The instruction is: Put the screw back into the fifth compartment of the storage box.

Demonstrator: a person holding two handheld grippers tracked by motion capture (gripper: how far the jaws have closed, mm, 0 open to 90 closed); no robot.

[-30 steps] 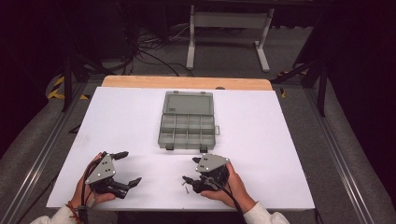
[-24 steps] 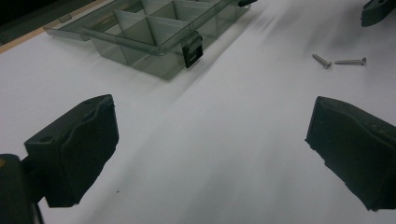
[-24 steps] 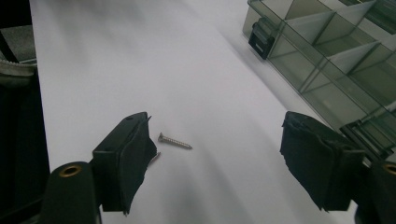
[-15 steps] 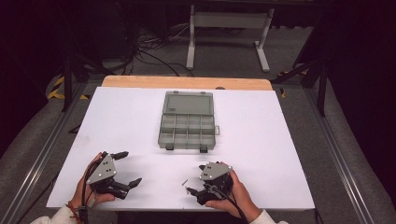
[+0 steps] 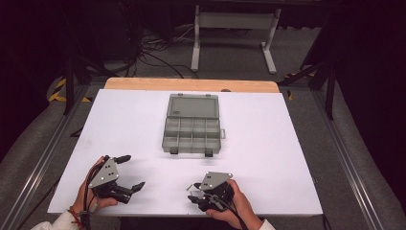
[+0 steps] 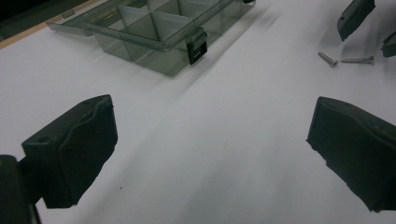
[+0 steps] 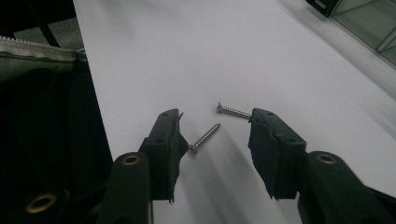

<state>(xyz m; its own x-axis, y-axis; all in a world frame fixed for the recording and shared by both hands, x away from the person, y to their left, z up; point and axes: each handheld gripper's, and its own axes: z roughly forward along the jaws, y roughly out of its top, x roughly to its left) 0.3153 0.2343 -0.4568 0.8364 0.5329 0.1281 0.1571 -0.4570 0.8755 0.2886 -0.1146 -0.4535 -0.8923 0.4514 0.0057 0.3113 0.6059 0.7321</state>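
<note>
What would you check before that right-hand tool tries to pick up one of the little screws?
1. Right gripper jaws apart: ok, open.
2. Screw between the jaws: ok, the nearer small silver screw lies in the gap, close against one jaw.
3. One screw only: not ok, the second silver screw touches the other jaw's tip.
4. Left gripper out of the way: ok, open and apart.
5. Grey clear plastic compartment box ready: ok, lid open on the white table.
6. Compartments empty: cannot tell.
</note>
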